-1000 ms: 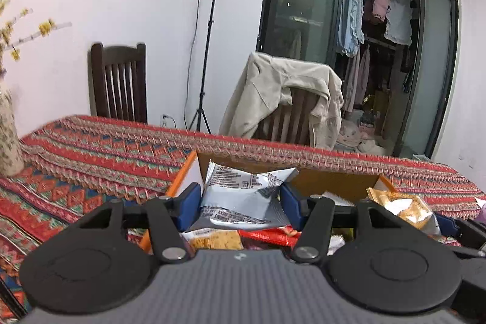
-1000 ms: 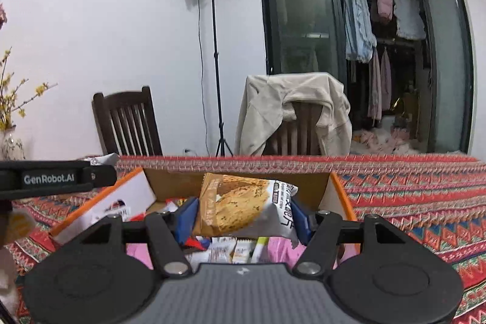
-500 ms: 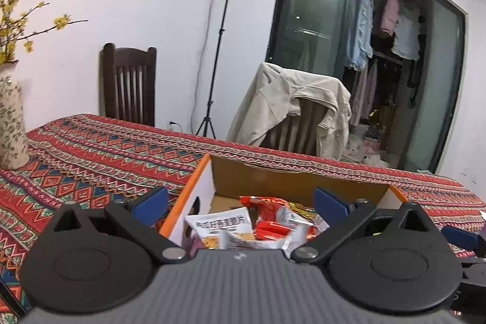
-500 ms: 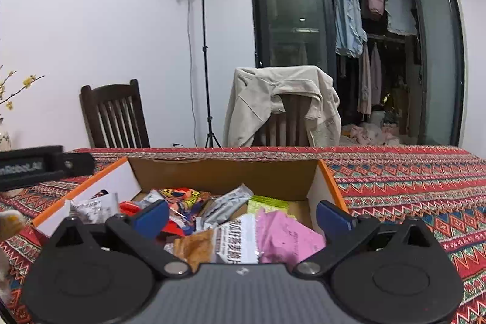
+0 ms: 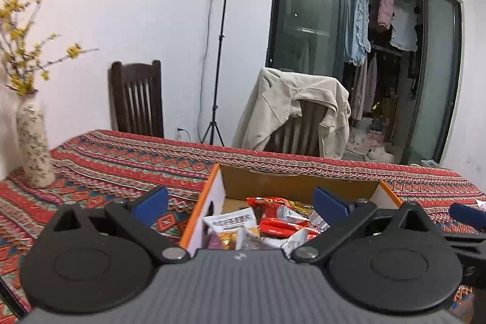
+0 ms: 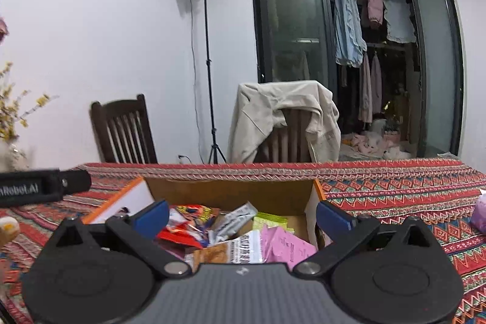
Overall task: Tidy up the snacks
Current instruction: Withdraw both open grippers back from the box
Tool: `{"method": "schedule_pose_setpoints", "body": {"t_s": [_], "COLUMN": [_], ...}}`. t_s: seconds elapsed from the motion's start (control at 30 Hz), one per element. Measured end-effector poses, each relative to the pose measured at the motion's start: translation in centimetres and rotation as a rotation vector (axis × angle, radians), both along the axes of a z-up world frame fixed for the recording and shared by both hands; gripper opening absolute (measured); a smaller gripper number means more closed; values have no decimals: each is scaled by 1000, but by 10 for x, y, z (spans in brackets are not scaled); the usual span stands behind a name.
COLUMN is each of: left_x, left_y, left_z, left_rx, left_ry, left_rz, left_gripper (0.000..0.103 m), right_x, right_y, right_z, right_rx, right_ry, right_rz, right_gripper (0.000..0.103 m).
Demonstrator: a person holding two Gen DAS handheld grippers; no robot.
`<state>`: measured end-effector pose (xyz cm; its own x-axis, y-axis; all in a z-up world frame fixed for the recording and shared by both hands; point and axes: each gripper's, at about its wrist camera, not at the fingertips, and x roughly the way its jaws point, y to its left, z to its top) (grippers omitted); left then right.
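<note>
Both grippers gaping wide, nothing between blue pads: left gripper (image 5: 241,201), right gripper (image 6: 243,213). Jaws just opened. Crinkly foil snack packets (image 6: 231,236) piled loose inside cardboard box (image 6: 231,190), rectangular, orange-edged white flaps, on woven zigzag-pattern tablecloth (image 5: 127,166). Glossy red wrapper (image 5: 273,217) on top of heap.

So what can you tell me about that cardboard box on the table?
The box is open-topped brown cardboard with orange-edged, white-faced side walls. It sits flat on the patterned tablecloth, loosely heaped with snack packets: red, pink, silver, green and biscuit-printed ones. Neither gripper's fingers touch it.
</note>
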<state>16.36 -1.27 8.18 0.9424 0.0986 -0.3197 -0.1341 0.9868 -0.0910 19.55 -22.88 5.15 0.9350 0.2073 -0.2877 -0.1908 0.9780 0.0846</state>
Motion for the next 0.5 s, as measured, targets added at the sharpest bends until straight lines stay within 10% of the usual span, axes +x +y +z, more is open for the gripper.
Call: {"method": "schedule_pose_setpoints", "body": {"t_s": [0.5], "left_x": [-115], "left_y": [11], "left_z": [-19], "left_rx": [-1], "left_ry": [-6], "left_rz": [-32], "left_gripper": [103], "right_x": [-118], "right_y": [-8], "right_z": [-5], "right_rx": [-24], "right_ry": [-6], "right_rz": [68], "right_gripper": [103]}}
